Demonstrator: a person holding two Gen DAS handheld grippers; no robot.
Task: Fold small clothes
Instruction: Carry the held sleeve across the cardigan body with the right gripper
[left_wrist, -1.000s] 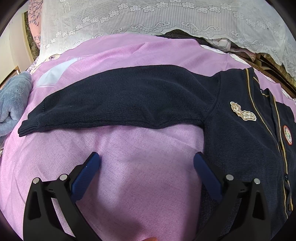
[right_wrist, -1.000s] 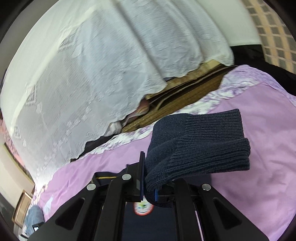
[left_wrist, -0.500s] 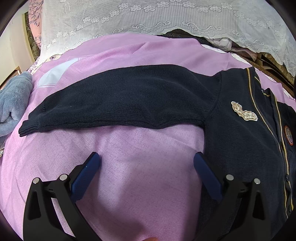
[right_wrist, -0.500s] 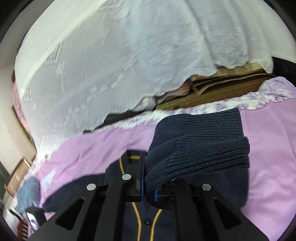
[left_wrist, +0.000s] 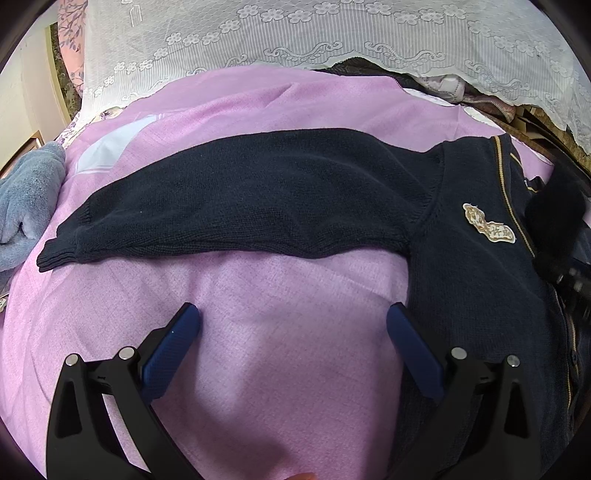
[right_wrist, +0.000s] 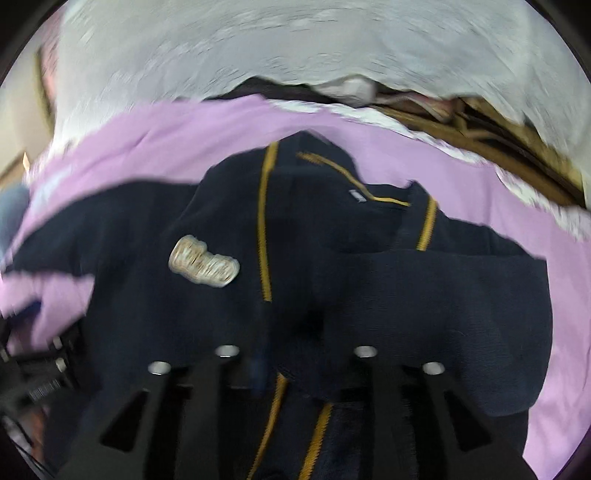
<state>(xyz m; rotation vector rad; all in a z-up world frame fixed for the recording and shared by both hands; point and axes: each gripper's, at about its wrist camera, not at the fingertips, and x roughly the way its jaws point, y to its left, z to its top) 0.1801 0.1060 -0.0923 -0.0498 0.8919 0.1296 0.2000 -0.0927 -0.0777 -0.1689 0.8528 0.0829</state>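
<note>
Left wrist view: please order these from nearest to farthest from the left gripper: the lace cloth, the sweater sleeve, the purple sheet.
1. The purple sheet, directly under the open left gripper.
2. The sweater sleeve, stretched flat across the middle, ahead of the gripper.
3. The lace cloth, along the far top edge.

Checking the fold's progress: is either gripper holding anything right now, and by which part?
The left gripper is open over the purple sheet, holding nothing. The right gripper looks shut on the navy cardigan, by its sleeve cuff, though the view is blurred.
</note>
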